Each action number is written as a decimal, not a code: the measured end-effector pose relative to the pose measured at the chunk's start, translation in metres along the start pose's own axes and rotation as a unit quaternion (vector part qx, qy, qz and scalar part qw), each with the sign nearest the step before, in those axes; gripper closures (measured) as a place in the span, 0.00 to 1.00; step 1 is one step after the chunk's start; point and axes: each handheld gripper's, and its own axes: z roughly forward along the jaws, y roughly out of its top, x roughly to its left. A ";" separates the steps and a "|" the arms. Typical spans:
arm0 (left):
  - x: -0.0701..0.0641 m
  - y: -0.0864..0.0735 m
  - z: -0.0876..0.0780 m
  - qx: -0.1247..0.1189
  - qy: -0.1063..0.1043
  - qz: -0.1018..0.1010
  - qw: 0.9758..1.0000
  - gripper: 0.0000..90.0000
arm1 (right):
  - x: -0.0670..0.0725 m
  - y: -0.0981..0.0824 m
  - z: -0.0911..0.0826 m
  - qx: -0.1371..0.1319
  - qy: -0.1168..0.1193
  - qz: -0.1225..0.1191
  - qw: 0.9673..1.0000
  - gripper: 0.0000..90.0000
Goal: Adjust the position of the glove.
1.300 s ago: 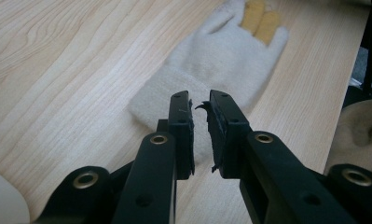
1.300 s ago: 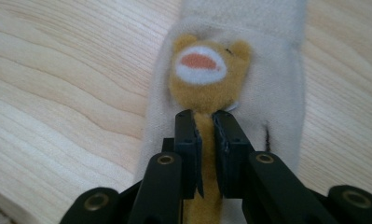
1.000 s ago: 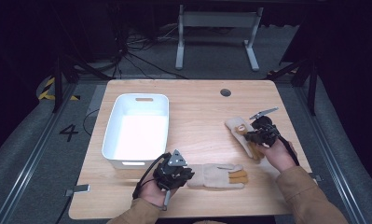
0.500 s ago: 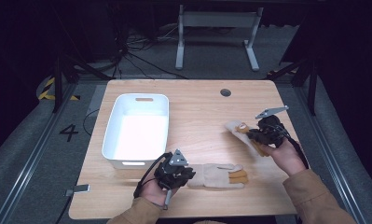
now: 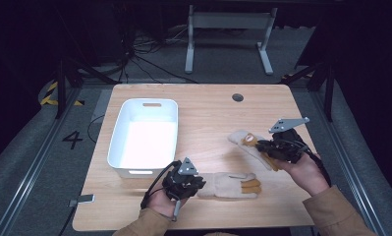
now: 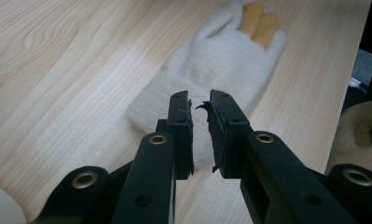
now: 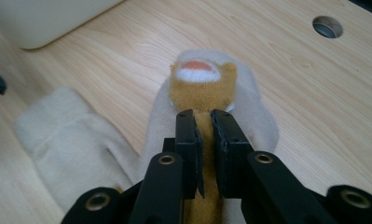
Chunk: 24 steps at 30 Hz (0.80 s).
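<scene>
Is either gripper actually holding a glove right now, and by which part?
Both are. The left gripper pinches the cuff of the near glove, which lies flat on the table. The right gripper grips the tan strip of the far glove, lifting it.

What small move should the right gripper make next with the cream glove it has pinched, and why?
Probably carry it across to the white plastic bin. The right gripper is shut on the cream and tan knit glove, partly raised off the wooden table; the bin is open-topped.
</scene>
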 end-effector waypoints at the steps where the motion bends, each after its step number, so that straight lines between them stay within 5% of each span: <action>1: 0.000 0.000 0.000 -0.002 0.000 -0.001 1.000 0.88 | 0.003 0.000 -0.002 -0.003 0.006 -0.005 1.000 0.91; 12: 0.001 0.000 -0.002 -0.006 0.001 -0.002 1.000 0.87 | 0.019 -0.003 -0.008 -0.011 0.048 -0.048 0.998 0.91; 24: 0.003 -0.001 -0.005 -0.008 0.002 -0.008 1.000 0.87 | 0.042 -0.014 0.002 -0.020 0.088 -0.107 0.990 0.92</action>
